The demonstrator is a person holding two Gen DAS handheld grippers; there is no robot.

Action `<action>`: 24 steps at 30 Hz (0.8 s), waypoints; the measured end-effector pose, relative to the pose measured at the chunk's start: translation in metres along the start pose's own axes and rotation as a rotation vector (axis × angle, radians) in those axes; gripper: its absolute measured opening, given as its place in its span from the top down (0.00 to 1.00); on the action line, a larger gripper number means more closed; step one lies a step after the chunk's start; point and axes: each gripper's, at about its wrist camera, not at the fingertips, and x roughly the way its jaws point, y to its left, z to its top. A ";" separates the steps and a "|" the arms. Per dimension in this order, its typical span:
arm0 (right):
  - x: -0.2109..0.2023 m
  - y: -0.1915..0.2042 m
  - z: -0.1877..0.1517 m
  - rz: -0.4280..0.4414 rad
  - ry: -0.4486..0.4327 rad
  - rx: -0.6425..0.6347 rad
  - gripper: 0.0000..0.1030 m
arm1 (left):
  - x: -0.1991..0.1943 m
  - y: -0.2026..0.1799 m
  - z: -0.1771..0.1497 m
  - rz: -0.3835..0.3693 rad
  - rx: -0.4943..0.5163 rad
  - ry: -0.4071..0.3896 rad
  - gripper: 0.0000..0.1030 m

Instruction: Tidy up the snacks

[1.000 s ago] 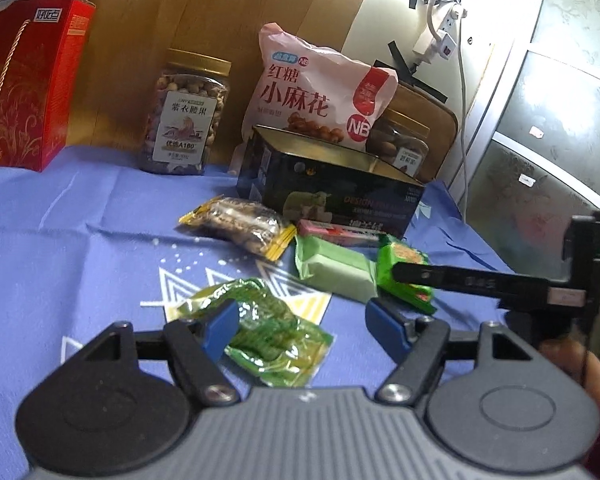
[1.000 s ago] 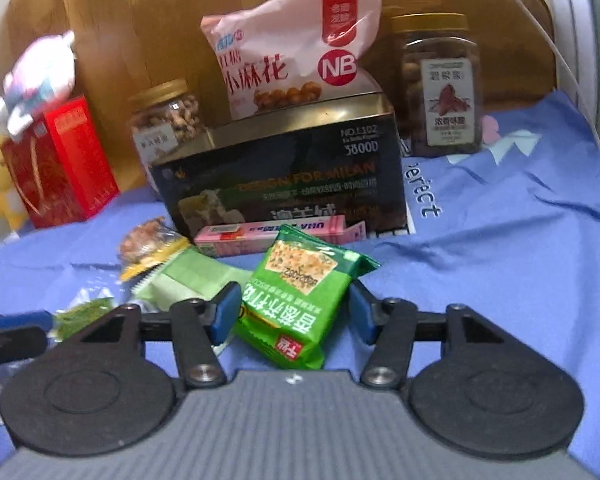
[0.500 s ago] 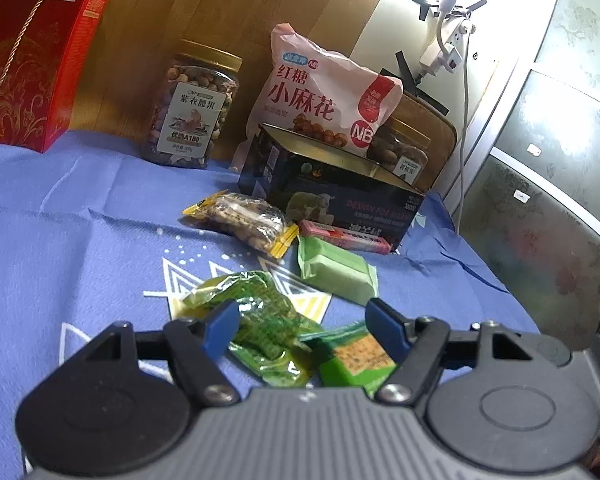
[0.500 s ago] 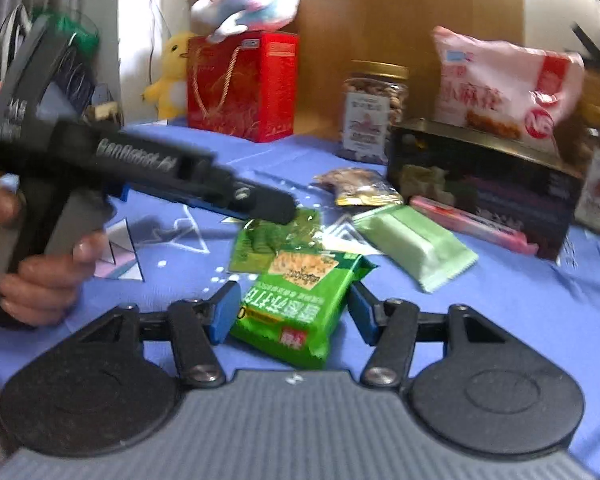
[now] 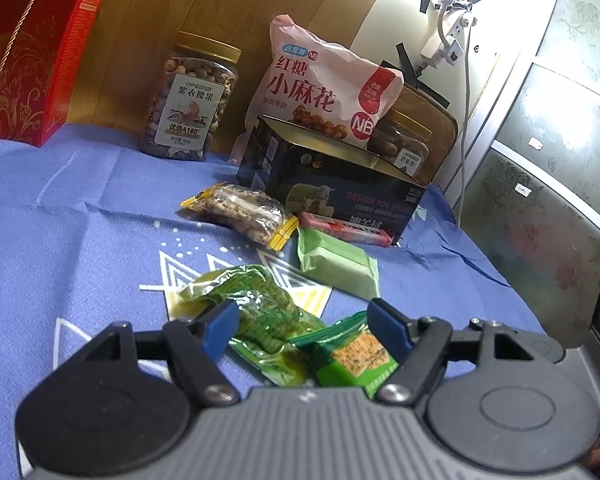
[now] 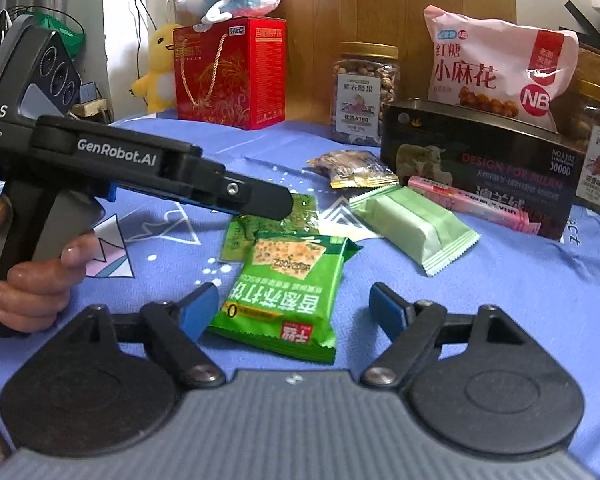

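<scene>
A green cracker packet lies on the blue cloth between the open fingers of my right gripper; it also shows in the left wrist view. My left gripper is open over a clear green snack bag, with the cracker packet by its right finger. Further back lie a pale green wrapped bar, a nut packet and a pink bar. Behind them stands an open dark tin box.
Along the back stand a red gift box, a nut jar, a pink snack bag and a second jar. The left gripper body and hand fill the left of the right wrist view. A glass cabinet is at right.
My right gripper swung left with the green cracker packet, set it down beside the clear green bag, then opened wide. My left gripper has stayed open over the green bag.
</scene>
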 end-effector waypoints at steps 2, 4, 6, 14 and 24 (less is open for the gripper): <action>0.000 -0.001 0.000 0.004 0.001 0.007 0.18 | 0.001 0.000 0.000 0.001 0.002 0.001 0.29; 0.000 -0.001 0.000 0.006 0.001 0.013 0.18 | 0.001 0.000 0.000 0.001 0.002 0.001 0.29; 0.000 -0.002 0.000 0.008 0.001 0.014 0.18 | 0.001 0.000 0.000 0.001 0.002 0.001 0.29; -0.001 -0.003 0.000 0.007 -0.004 0.022 0.18 | 0.001 0.000 0.000 0.001 0.002 0.001 0.29; -0.002 -0.004 0.000 0.006 -0.006 0.025 0.18 | 0.001 0.000 0.000 0.001 0.003 0.002 0.29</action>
